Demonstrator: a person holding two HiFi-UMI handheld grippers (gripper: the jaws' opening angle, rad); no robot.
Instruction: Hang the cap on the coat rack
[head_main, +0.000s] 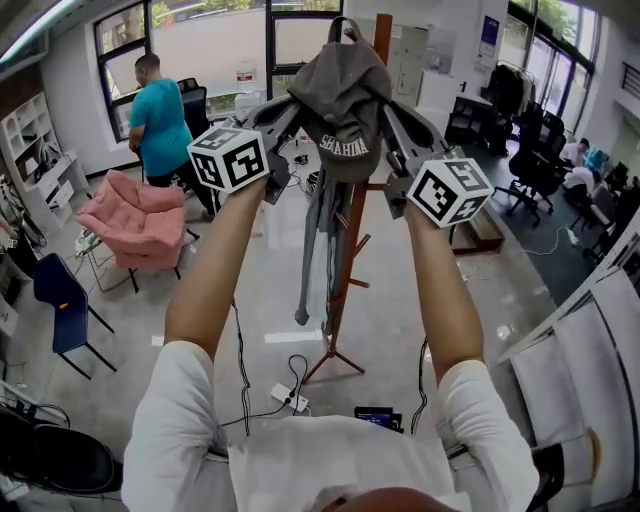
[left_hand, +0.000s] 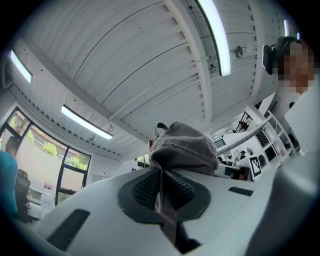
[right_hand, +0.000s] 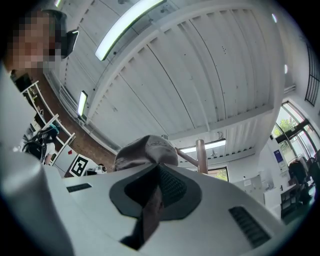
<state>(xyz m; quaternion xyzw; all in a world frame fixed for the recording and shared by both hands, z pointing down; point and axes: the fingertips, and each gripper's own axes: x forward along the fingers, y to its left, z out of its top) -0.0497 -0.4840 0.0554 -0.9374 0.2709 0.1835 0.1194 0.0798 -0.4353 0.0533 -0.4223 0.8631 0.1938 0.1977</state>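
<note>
Rising behind the raised arms, the brown wooden coat rack (head_main: 351, 240) stands on the pale floor. The grey fabric cap (head_main: 340, 90) is held aloft at the rack's top; contact cannot be told. The left gripper (left_hand: 161, 180) pinches the cap's fabric on one side, and the right gripper (right_hand: 155, 176) pinches the other.

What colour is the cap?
The cap is dark grey with white lettering, clearest in the head view.

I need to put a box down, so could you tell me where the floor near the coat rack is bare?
Bare floor lies between the pink chair and the coat rack. Crowded at the rack's feet: cables and a power strip.
</note>
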